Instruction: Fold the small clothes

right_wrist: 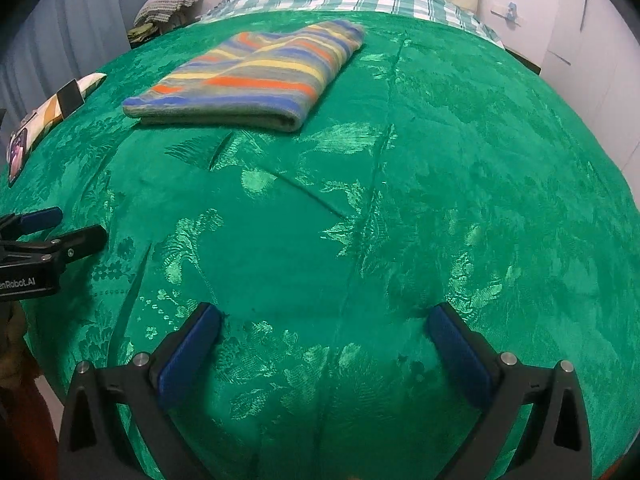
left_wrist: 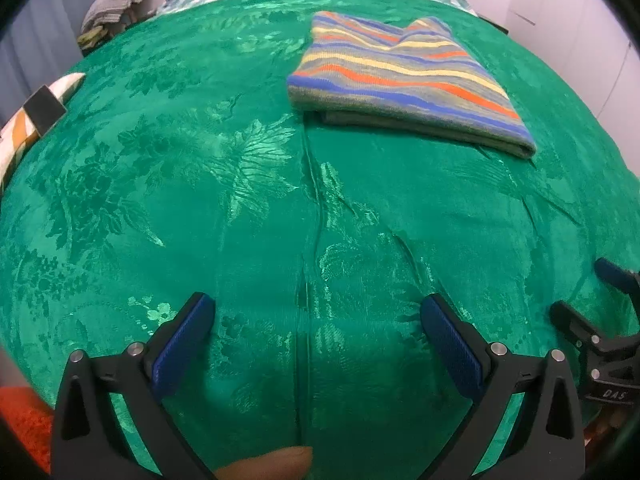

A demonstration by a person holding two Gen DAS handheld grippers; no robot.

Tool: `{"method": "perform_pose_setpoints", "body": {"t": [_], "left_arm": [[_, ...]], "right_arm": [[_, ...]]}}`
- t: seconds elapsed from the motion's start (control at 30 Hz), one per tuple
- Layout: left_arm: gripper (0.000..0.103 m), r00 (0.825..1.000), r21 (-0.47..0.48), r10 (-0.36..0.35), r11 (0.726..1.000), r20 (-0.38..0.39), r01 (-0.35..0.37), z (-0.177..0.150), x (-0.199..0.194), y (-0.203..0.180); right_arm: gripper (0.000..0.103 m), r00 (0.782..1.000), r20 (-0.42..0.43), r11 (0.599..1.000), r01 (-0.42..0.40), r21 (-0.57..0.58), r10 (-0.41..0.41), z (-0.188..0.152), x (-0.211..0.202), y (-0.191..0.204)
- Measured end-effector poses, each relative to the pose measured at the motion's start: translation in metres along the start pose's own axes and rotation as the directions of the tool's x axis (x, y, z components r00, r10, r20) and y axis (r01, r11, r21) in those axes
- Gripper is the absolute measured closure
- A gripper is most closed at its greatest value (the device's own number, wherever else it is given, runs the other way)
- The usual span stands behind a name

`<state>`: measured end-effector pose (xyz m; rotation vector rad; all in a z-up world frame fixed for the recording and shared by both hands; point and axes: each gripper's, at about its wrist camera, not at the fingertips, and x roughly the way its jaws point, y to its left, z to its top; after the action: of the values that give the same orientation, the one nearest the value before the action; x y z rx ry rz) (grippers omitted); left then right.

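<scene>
Left wrist view: the left gripper hangs over the green bedspread, fingers spread wide and empty. The folded striped garment lies well ahead, towards the right. The right gripper shows at the right edge, marked "DAS".

Right wrist view: the right gripper is likewise spread and empty. The garment lies ahead-left. The left gripper, fingers parted, reads "enRobot.AI"

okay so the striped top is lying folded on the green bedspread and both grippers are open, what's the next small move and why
Probably keep both back and leave it. The striped top already lies folded flat on the green bedspread, and the left gripper and right gripper are open, empty and well short of it. No other loose garment shows on the bedspread.
</scene>
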<state>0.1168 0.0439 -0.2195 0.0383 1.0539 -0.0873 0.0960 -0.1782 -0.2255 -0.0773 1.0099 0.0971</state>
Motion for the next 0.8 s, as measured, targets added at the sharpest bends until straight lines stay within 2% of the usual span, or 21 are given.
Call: {"method": "perform_pose_setpoints", "body": {"t": [0.27,0.33,0.4,0.43,0.53,0.6,0.7,0.8], "left_arm": [[0.000,1.000,0.005,0.005,1.000,-0.009,-0.005,0.001,-0.001,-0.001],[0.000,0.999,0.024,0.032,0.999,-0.016,-0.032,0.006,-0.009,-0.002],[0.000,0.997,0.050,0.074,0.996,0.016,-0.075,0.012,-0.034,-0.003],[0.000,0.997,0.050,0.071,0.996,0.041,-0.073,0.014,-0.046,-0.003],[0.000,0.993,0.042,0.041,0.998,0.112,-0.046,0.029,-0.096,-0.003],[0.000,0.986,0.032,0.057,0.998,0.156,-0.063,0.042,-0.131,-0.004],[0.000,0.983,0.012,0.072,0.997,0.171,-0.076,0.054,-0.168,-0.003],[0.000,0.986,-0.017,0.069,0.998,0.154,-0.068,0.054,-0.198,-0.004]], "right_arm": [[0.000,1.000,-0.020,1.000,-0.004,0.003,0.004,0.003,0.002,-0.001],[0.000,1.000,-0.030,1.000,-0.001,0.007,0.001,0.005,0.000,-0.001],[0.000,0.999,-0.049,1.000,0.024,0.015,-0.023,0.015,-0.015,0.000],[0.000,0.999,-0.035,0.999,0.041,0.021,-0.040,0.019,-0.026,0.001],[0.000,0.997,0.045,0.997,0.063,0.036,-0.065,0.041,-0.079,0.005],[0.000,0.995,0.085,0.998,0.045,0.054,-0.050,0.053,-0.108,0.009],[0.000,0.991,0.128,0.998,0.019,0.065,-0.027,0.069,-0.148,0.016],[0.000,0.988,0.150,0.998,0.033,0.051,-0.040,0.076,-0.177,0.026]]}}
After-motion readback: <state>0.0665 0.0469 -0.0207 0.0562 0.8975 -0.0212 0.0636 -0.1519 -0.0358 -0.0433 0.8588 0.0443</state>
